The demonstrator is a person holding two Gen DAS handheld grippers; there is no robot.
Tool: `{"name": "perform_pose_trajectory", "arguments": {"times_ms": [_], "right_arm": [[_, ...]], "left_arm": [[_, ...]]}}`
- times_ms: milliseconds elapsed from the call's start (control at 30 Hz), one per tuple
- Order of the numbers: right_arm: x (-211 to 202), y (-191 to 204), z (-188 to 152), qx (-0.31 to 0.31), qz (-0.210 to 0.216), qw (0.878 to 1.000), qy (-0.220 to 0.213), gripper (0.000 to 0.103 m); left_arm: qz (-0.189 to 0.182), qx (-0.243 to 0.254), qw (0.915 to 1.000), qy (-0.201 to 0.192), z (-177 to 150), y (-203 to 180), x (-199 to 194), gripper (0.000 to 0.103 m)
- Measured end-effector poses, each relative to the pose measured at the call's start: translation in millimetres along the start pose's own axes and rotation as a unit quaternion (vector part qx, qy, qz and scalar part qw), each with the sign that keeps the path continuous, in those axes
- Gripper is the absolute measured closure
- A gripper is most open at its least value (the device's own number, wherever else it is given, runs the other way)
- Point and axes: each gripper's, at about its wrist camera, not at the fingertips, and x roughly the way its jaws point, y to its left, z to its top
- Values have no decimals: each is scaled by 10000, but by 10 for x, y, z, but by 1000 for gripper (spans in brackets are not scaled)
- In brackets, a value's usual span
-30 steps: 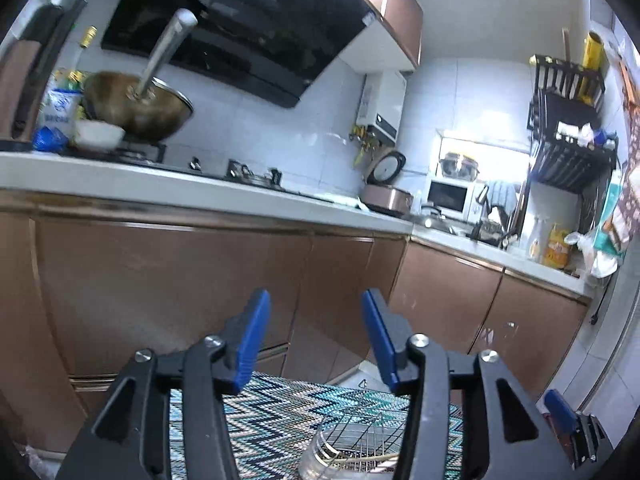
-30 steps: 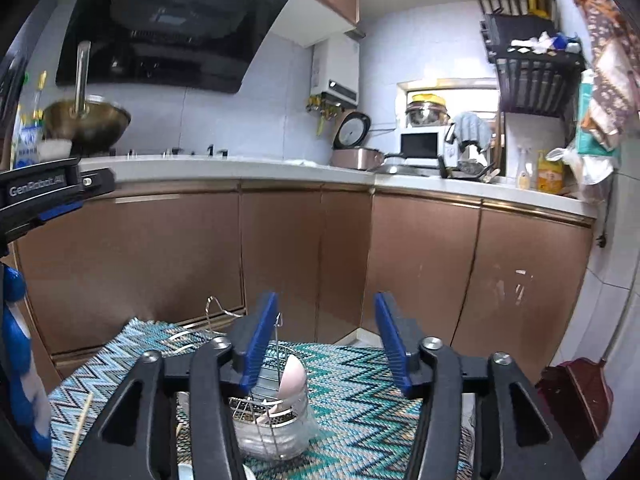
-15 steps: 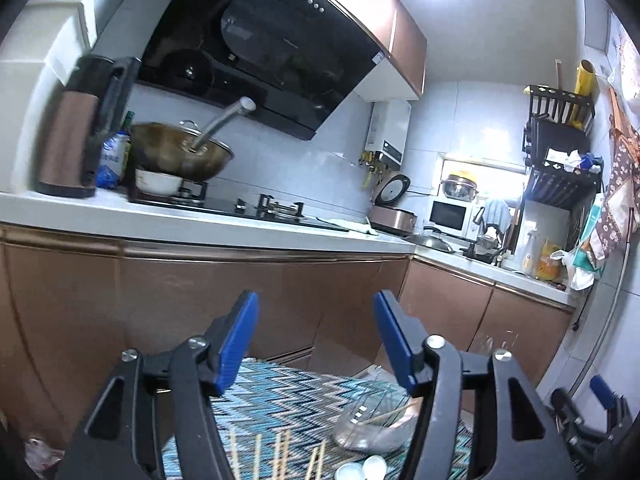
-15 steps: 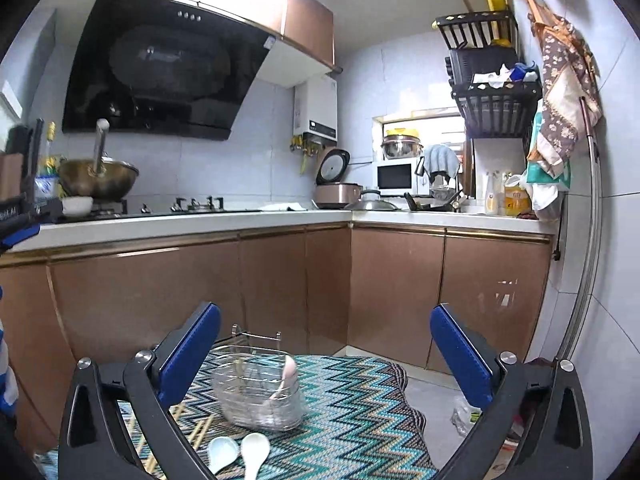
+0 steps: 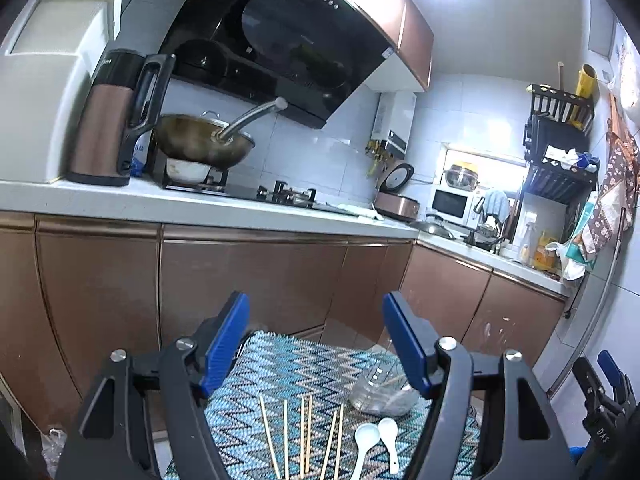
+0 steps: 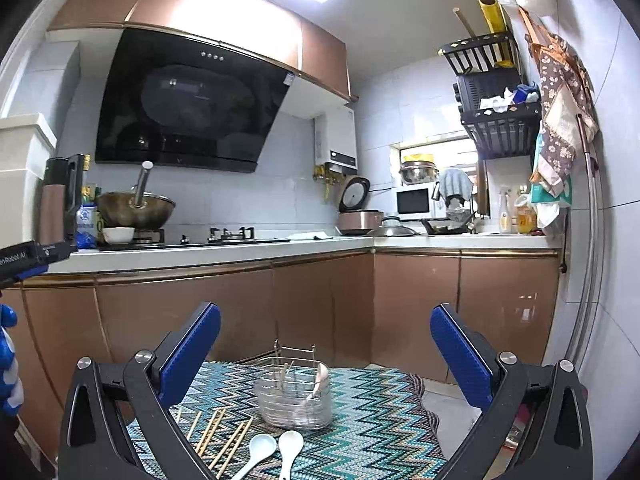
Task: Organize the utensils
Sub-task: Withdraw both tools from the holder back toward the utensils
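A wire utensil basket [image 6: 294, 398] stands on a zigzag-patterned cloth [image 6: 376, 432]; it holds a pink spoon [image 6: 322, 376] and a few sticks. Several wooden chopsticks [image 6: 218, 438] and two white spoons [image 6: 276, 450] lie loose in front of it. The left wrist view shows the same basket [image 5: 382, 390], chopsticks [image 5: 306, 436] and spoons [image 5: 376, 440]. My left gripper [image 5: 316, 340] is open and empty above the cloth. My right gripper [image 6: 326, 344] is open wide and empty, above the basket and spoons.
Brown cabinets [image 6: 240, 304] and a white counter [image 6: 224, 250] run behind the cloth. A wok [image 6: 136, 210], kettle [image 5: 116, 120], rice cooker [image 6: 358, 212] and microwave [image 6: 414, 202] sit on it. A black wall rack [image 6: 496, 96] hangs at right.
Both grippers have risen and pulled back, so the chopsticks and spoons came into view. My right gripper opened wider. Nothing was picked up.
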Motion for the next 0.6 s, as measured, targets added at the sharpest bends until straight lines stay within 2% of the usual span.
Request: {"name": "perform_pose_trajectory", "arguments": {"times_ms": [233, 333, 533, 600], "right_arm": [[120, -33, -155, 81, 96, 9990, 437, 0], [238, -86, -268, 207, 191, 9971, 702, 0], [569, -255, -553, 470, 353, 9896, 1311, 1], [711, -313, -655, 578, 459, 9852, 1545, 8]], "left_arm": [[30, 148, 9985, 529, -154, 7, 215, 35], [-50, 171, 9958, 899, -254, 5, 409, 35], [-154, 227, 9816, 1889, -551, 9, 960, 36], [-208, 176, 9747, 2218, -676, 19, 1162, 36]]}}
